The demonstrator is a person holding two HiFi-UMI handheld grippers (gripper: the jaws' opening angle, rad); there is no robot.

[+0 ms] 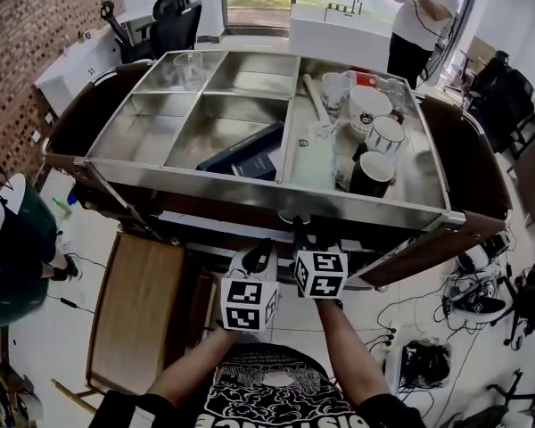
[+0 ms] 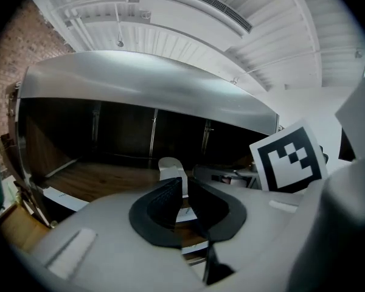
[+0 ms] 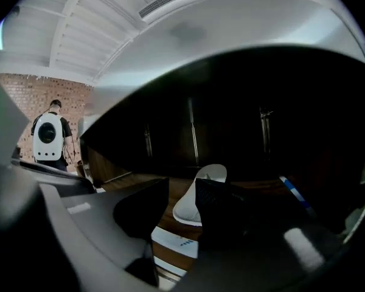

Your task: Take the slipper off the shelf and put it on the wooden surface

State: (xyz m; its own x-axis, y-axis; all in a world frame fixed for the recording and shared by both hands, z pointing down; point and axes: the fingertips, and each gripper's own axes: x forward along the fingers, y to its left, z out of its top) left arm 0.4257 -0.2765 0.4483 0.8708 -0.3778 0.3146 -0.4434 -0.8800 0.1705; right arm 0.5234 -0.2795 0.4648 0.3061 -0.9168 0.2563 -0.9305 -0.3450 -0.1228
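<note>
A white slipper (image 3: 202,201) lies on the dark wooden lower shelf (image 3: 125,181) under the cart's metal top. It sits just beyond my right gripper (image 3: 177,204), whose jaws stand open and apart from it. The left gripper view shows the slipper (image 2: 170,165) farther off, past my left gripper (image 2: 184,190), whose jaws are nearly together with nothing between them. From the head view, both grippers, left (image 1: 259,257) and right (image 1: 300,239), point under the cart edge, and the slipper is hidden. A low wooden surface (image 1: 138,315) stands at the lower left.
The cart's metal tray (image 1: 205,123) holds several cups (image 1: 372,173), a dark book (image 1: 245,152) and a glass beaker (image 1: 189,68). One person stands at the back right (image 1: 421,16), another at the left (image 1: 9,239). Cables and shoes lie on the floor to the right (image 1: 468,301).
</note>
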